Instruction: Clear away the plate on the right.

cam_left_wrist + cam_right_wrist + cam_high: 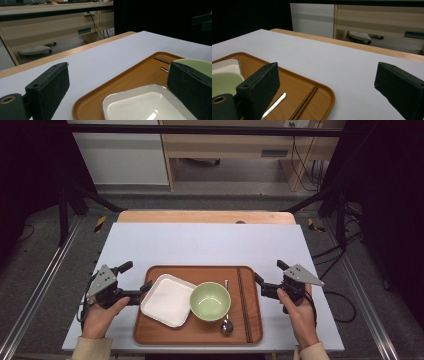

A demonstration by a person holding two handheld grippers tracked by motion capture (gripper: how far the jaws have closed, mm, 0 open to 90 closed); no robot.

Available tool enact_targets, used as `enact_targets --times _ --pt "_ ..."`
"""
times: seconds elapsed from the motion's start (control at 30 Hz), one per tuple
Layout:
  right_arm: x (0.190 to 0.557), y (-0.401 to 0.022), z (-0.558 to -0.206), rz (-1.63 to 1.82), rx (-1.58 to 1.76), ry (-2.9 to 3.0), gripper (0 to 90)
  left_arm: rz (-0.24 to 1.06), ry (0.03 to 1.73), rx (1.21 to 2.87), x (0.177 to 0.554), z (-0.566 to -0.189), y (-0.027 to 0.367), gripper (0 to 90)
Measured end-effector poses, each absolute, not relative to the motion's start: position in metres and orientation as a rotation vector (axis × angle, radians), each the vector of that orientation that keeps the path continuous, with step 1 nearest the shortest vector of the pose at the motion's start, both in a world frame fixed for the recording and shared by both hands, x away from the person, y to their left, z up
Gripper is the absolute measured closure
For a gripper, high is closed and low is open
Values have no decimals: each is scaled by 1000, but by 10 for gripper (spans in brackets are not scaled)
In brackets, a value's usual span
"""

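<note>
high view: left gripper (134, 281) and right gripper (268, 273) fingers apart, empty, flanking tray (200, 332); no readable writing.

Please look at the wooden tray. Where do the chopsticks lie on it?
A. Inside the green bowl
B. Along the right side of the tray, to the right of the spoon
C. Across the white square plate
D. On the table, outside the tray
B. In the high view the chopsticks lie lengthwise near the right edge of the tray, to the right of the spoon and the green bowl, touching neither.
</note>
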State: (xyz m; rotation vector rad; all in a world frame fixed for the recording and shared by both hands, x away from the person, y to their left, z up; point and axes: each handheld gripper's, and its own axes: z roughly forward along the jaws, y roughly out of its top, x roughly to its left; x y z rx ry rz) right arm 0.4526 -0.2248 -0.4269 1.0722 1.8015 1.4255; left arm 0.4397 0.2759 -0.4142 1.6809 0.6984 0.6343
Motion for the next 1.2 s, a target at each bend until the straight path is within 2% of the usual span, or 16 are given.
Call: enact_targets --times 0.27,1.2 --pt "451 -216 -429 1460 1029 1843 61 643 658 1707 439 -414 283 36" --pt "456 -208 -449 1400 986 1967 58 641 723 1731 445 -442 300 36"
